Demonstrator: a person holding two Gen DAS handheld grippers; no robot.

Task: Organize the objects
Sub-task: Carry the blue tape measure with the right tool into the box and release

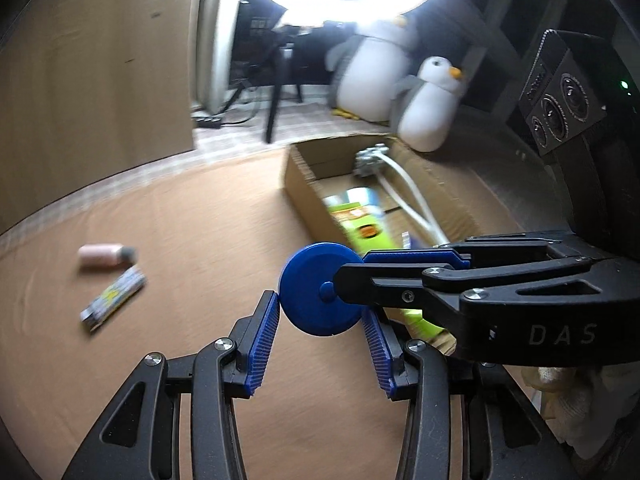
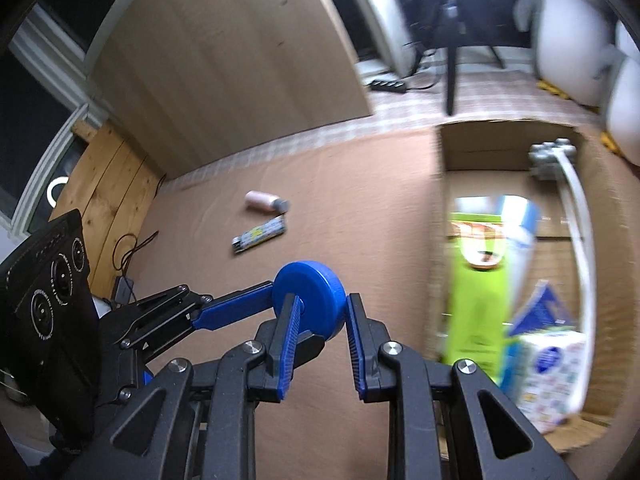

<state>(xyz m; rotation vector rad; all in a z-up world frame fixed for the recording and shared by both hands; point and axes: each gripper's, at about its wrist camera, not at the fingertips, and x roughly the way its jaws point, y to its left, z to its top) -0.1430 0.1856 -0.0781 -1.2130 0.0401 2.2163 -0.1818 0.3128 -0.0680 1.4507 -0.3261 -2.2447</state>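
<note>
From the left wrist view, the left gripper (image 1: 320,320) has its ribbed blue pads closed across the rim of a blue disc (image 1: 320,294), one pad at each side of the round edge, while the right gripper (image 1: 352,280) reaches in from the right and clamps the same disc across its flat faces, one finger over the small hub at the centre. The disc hangs clear above the brown table (image 1: 192,216), just short of the open cardboard box (image 1: 304,184), which already holds a green packet (image 1: 366,226) and a white cable (image 1: 404,188); a pink tube (image 1: 105,255) and a patterned stick (image 1: 114,298) lie well apart on the left, not yet sorted. From the right wrist view, the right gripper (image 2: 322,316) shows a narrow grip on the blue disc (image 2: 310,296), with the left gripper (image 2: 256,300) coming in from the left onto the disc's edge; the cardboard box (image 2: 438,240) stands to the right with a printed tissue pack (image 2: 554,376) in its near corner. To do this well, I judge both hands should travel together so the two grips do not twist against each other, carry the disc over the box wall and above a free patch of its floor, lower it, then let one grip go before the other
</note>
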